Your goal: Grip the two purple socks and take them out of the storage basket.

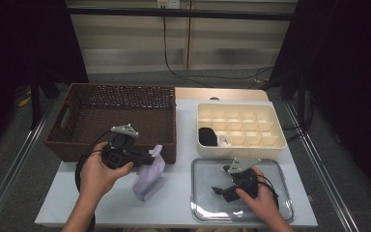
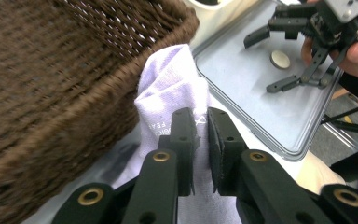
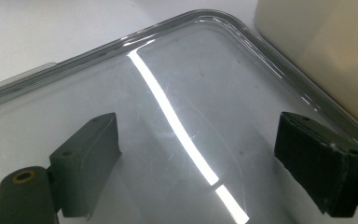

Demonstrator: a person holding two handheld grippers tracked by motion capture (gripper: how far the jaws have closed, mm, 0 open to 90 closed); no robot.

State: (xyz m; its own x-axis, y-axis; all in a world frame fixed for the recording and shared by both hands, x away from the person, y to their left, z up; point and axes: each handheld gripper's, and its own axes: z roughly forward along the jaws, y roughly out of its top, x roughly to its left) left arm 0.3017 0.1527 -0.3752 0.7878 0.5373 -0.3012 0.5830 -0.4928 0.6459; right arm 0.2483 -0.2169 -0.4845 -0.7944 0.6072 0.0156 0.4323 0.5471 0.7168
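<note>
A lavender cloth [image 1: 149,181] lies crumpled on the white table, one corner lifted against the front wall of the brown wicker basket [image 1: 67,145]. My left gripper [image 1: 152,157] is shut on that raised fold. In the left gripper view its jaws [image 2: 201,126] stand almost together, with the cloth [image 2: 172,79] pinched between them beside the basket [image 2: 51,70]. My right gripper [image 1: 221,192] hangs open just above a clear tray [image 1: 270,169]. In the right gripper view the gripper [image 3: 200,158] is wide apart over the tray [image 3: 168,23] with nothing between the pads.
A cream divided organizer [image 1: 280,130] stands behind the tray, with a black item [image 1: 206,136] and a white item [image 1: 223,141] in its front-left cells. A small pale disc [image 2: 280,59] shows on the tray. Cables trail across the floor beyond the table.
</note>
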